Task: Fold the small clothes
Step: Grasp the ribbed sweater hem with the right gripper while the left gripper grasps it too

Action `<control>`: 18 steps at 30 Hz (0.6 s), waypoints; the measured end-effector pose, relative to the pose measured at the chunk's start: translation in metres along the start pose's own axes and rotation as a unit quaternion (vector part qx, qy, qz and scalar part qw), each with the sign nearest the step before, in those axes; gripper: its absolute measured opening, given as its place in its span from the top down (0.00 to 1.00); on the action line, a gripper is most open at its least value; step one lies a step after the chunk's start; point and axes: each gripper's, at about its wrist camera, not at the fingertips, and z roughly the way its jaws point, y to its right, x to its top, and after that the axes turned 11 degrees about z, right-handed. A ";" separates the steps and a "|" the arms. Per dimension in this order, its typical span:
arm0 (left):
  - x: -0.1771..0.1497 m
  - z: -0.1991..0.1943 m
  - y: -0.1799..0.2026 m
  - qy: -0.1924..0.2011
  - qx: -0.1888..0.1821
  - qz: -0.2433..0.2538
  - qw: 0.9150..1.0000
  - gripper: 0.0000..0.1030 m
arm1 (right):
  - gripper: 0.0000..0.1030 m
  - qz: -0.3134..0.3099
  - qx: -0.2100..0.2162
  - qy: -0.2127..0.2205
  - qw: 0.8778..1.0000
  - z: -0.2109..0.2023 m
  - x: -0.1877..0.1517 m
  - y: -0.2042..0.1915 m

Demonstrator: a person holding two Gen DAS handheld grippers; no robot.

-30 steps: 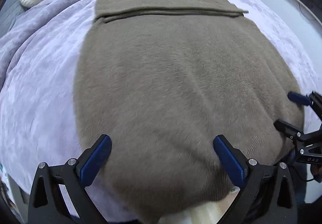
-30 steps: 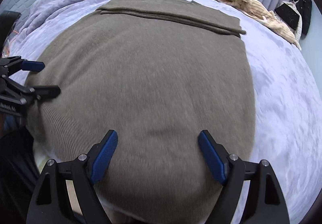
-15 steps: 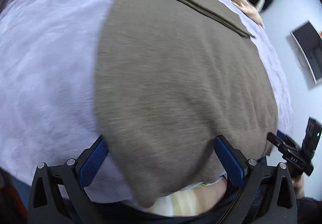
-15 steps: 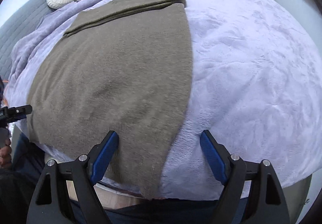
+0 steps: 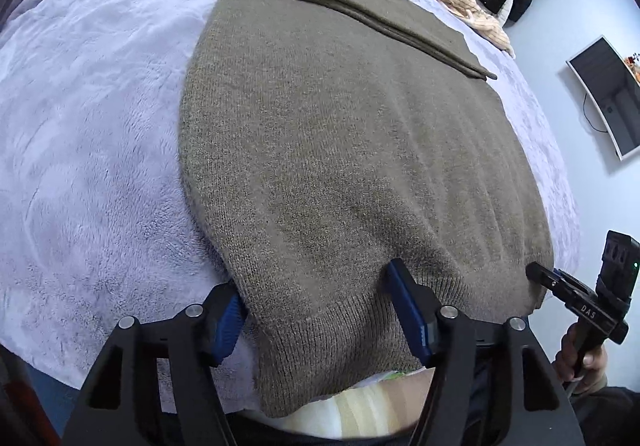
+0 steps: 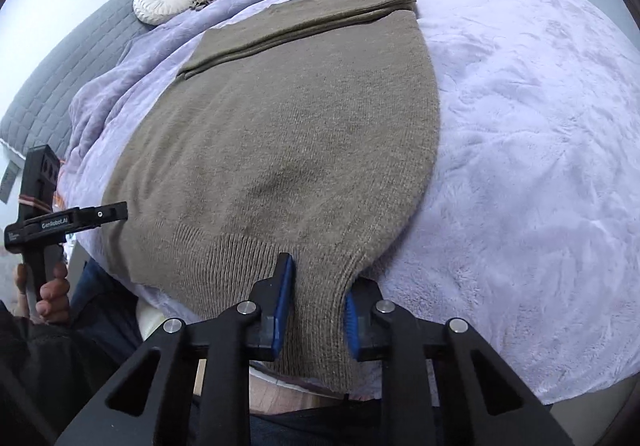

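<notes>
Lavender plush blanket (image 5: pixel 88 133) covers the bed, and an olive knit sweater (image 5: pixel 340 149) lies flat on it, its far end folded over. At the sweater's ribbed hem, the left gripper (image 5: pixel 320 310) is closing around one corner, the right gripper (image 6: pixel 316 302) closing on the other, hem bunched between its pads. Only the right wrist view shows a round white cushion (image 6: pixel 162 1) beyond the sweater; only the left shows a wall monitor (image 5: pixel 608 93).

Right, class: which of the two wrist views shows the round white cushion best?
The right wrist view. The round white cushion lies in plain sight at the upper left, on the grey quilted bedding beyond the olive sweater. The left wrist view does not show it at all: its frame cuts off before that corner of the bed.
</notes>
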 end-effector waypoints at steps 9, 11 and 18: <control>0.012 0.000 0.014 0.008 -0.004 0.020 1.000 0.89 | 0.90 0.014 0.056 -0.008 0.998 0.015 0.012 -0.004; 0.012 -0.009 0.012 0.016 -0.007 0.013 1.000 0.89 | 0.90 0.017 0.071 0.004 0.997 0.009 0.015 -0.006; 0.027 -0.050 0.012 0.076 -0.004 0.015 0.997 0.89 | 0.90 0.034 0.107 0.053 0.992 -0.027 0.038 -0.006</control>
